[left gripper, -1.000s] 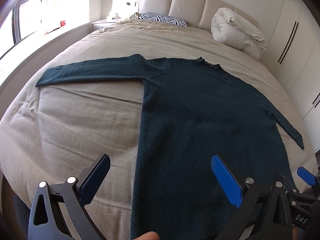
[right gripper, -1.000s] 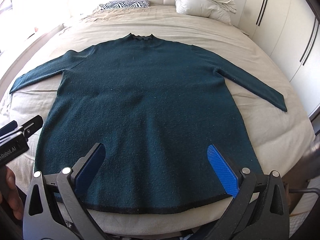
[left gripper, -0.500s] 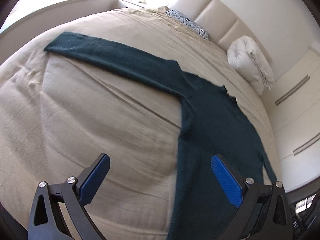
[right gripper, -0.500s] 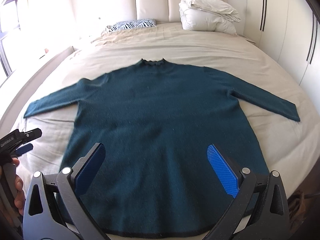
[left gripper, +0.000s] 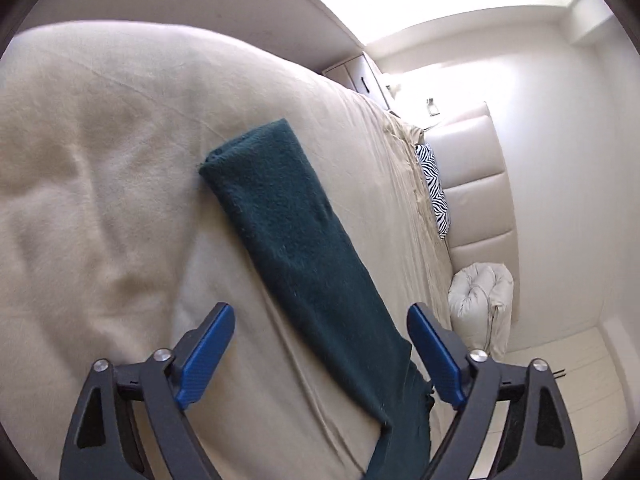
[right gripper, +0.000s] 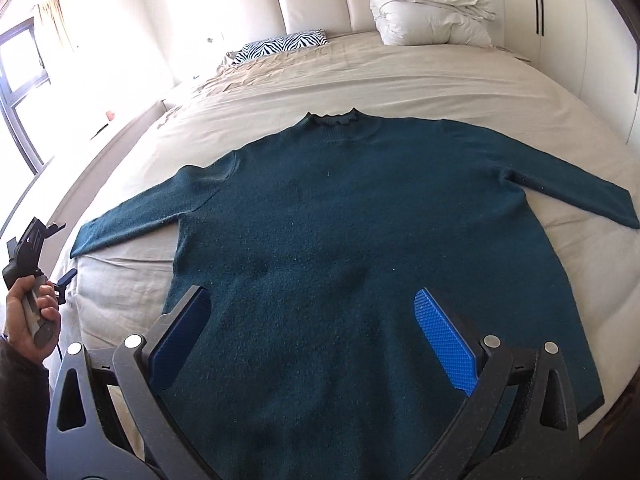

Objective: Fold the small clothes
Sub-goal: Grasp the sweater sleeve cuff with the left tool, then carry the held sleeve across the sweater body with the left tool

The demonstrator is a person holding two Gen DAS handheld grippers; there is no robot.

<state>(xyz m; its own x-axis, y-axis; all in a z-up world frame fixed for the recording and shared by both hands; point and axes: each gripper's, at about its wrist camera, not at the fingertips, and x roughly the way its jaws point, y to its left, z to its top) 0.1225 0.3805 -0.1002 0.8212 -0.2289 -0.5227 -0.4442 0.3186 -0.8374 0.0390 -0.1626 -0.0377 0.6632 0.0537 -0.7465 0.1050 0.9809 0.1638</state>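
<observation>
Where sleeve [left gripper: 296, 240] lies, left gripper [left gripper: 320, 354] agape

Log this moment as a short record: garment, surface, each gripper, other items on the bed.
garment: dark teal sweater, spread flat face up, both sleeves out to the sides, nothing folded yet
surface: bed with beige sheet
left gripper: jaws apart and just been closing, left sleeve running between them, pads not pressing on it
right gripper: open, over the lower body of the sweater
other items: zebra pillow, white folded duvet by the headboard
</observation>
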